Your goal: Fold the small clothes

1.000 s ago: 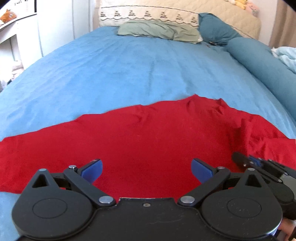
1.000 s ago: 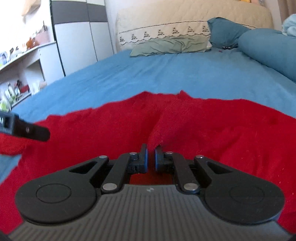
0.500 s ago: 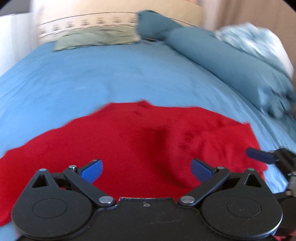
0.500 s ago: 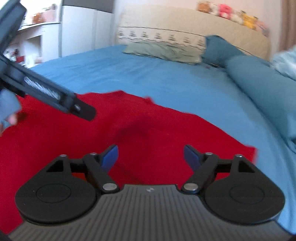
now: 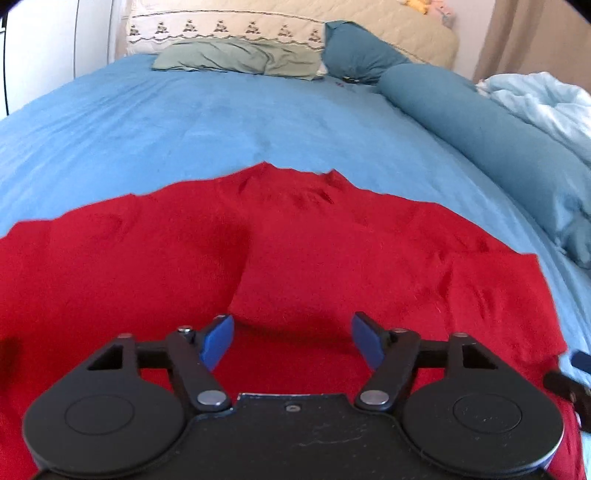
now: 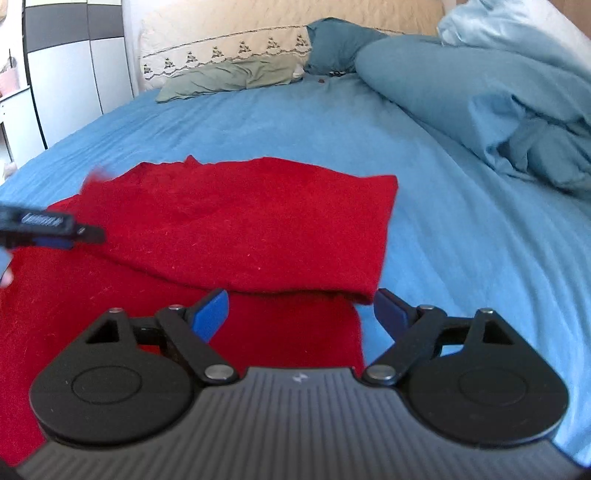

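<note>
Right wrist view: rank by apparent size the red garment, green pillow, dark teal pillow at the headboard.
1. red garment, by far the largest in the frame, though it also lies nearest the camera.
2. green pillow.
3. dark teal pillow, partly hidden, so its place under the green pillow is uncertain.

Bright, soft daylight in both views; source direction unclear. Strong fisheye bend, dark vignette in corners. White cupboard [image 6: 62, 74] at upper left of right wrist view washed out, near glare. Soft shadows under folds of the red garment [image 5: 295, 258] and beneath the left gripper [image 5: 293, 341]. Motion blur on garment's left edge and the other gripper at left edge, right wrist view. Background headboard [image 5: 369, 26] slightly soft.
</note>
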`<state>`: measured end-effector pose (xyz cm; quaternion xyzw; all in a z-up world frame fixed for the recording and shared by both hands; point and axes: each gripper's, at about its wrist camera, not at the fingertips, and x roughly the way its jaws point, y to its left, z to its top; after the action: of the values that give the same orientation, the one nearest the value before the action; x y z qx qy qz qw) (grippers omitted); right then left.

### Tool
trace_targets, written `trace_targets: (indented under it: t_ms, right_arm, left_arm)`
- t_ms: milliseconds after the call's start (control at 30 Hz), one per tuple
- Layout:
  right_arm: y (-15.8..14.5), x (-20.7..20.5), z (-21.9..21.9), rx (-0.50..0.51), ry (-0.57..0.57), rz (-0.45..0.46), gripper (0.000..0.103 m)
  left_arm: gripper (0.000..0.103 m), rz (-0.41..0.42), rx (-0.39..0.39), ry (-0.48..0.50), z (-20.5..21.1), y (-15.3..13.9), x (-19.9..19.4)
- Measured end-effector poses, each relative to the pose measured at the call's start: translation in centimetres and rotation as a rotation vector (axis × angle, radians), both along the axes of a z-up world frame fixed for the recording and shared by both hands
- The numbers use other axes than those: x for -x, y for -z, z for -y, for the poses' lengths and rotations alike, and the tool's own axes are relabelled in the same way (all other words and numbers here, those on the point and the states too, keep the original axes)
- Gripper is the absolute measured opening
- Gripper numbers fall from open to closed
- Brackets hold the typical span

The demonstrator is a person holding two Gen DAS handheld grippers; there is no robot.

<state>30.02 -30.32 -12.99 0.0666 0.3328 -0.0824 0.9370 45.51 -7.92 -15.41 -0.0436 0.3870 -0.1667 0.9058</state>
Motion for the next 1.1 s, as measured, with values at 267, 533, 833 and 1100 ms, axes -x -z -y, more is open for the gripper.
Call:
trace_targets:
  t_ms: [267, 533, 833, 1100]
  right_arm:
    - [-0.2, -0.1, 0.5, -0.039, 0.032, 0.007, 0.103]
    - [0.4, -0.8, 0.5, -0.008, 0.043, -0.014, 0.103]
    - [1.5, -1.2, 0.2, 0.052, 0.026, -0.054, 0.103]
    - [2.1, -4.2, -0.8, 0.109, 0.016, -0.056, 0.103]
  left_arm:
    - [0.089, -0.042, 0.085, 0.013, 0.7, 0.4, 0.7]
    - [0.049, -0.004, 0.058, -0.047, 2.9, 0.8, -1.4]
    - [0.004, 0.166, 0.132, -0.143, -0.2, -3.8, -0.4]
    - [0.004, 0.233, 0.074, -0.230, -6.4, -3.6, 1.9]
